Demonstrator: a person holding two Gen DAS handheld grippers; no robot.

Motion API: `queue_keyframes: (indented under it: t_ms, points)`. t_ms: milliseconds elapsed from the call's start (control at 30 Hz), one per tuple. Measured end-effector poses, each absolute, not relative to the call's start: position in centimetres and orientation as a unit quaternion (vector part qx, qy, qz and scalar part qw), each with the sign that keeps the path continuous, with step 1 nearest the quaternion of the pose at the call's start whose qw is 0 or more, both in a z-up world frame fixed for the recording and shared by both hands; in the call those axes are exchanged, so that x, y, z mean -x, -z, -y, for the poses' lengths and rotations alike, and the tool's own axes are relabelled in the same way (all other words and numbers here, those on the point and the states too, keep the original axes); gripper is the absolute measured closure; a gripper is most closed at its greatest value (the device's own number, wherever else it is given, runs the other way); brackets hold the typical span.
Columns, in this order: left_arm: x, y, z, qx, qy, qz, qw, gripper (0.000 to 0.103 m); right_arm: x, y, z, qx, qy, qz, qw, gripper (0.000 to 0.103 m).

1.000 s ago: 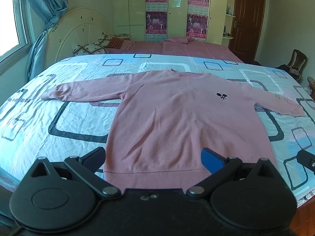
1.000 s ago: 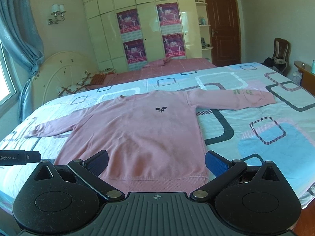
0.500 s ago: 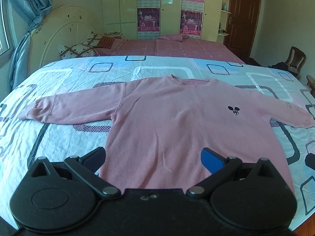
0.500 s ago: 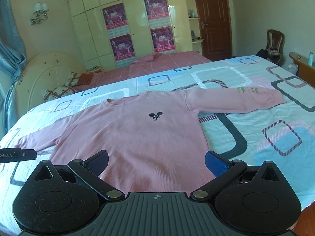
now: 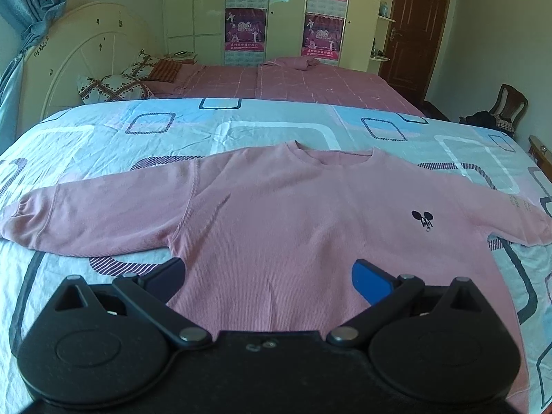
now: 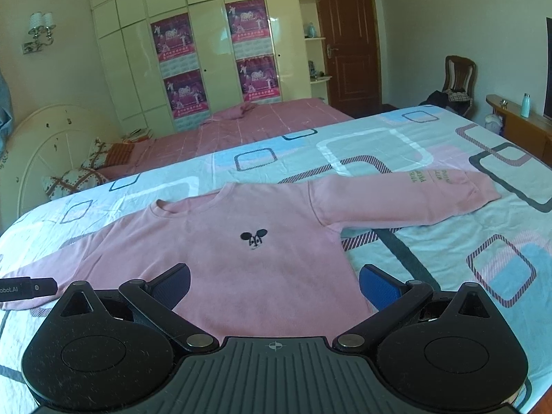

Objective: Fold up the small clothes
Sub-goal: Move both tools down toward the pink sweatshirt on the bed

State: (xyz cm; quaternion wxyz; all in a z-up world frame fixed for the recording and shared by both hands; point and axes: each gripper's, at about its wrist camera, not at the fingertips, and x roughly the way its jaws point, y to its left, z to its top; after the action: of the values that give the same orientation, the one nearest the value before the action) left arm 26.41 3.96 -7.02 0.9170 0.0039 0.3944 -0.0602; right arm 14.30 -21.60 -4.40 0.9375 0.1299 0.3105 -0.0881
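A small pink sweatshirt [image 5: 276, 220] with a black mouse logo [image 5: 422, 219] lies flat, front up, on the patterned bedspread [image 5: 262, 127], both sleeves spread out sideways. My left gripper [image 5: 267, 277] hovers open over the lower body of the shirt, holding nothing. In the right wrist view the same sweatshirt [image 6: 262, 262] shows its logo [image 6: 253, 238] and its right sleeve [image 6: 414, 196] with printed letters. My right gripper [image 6: 274, 284] is open above the shirt's lower right part, empty. The left gripper's tip [image 6: 27, 288] shows at the left edge, over the left sleeve.
A second bed with a pink cover [image 5: 276, 79] stands behind, with pillows [image 5: 110, 88] by a white headboard [image 5: 79, 51]. A wardrobe with posters [image 6: 214, 58], a brown door [image 6: 348, 38], a chair [image 6: 459, 79] and a wooden shelf with a bottle [image 6: 525, 105] line the far side.
Both grippers have moved forward over the sweatshirt, from its hem toward the chest. The hem has dropped out of view. Both stay open and the shirt has not moved.
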Motion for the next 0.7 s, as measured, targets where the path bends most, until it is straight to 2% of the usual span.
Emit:
queue_keyframes:
  t_ms: [433,533,700]
  points:
    - [-31.0,9.5,1.2,-0.005,0.034,-0.405,0.914,0.001,-19.9,7.5,32.4,-0.152,0.110,-0.311,0.932,0.001]
    - [-32.0,10.3,3.5,-0.011,0.037,-0.407,0.913,0.002,-21.1,8.6,35.9,-0.159,0.120,-0.321,0.926,0.020]
    - [-33.7,11.5,7.1,-0.022,0.044,-0.416,0.908,0.005,-22.5,10.9,42.0,-0.175,0.155,-0.336,0.913,0.020]
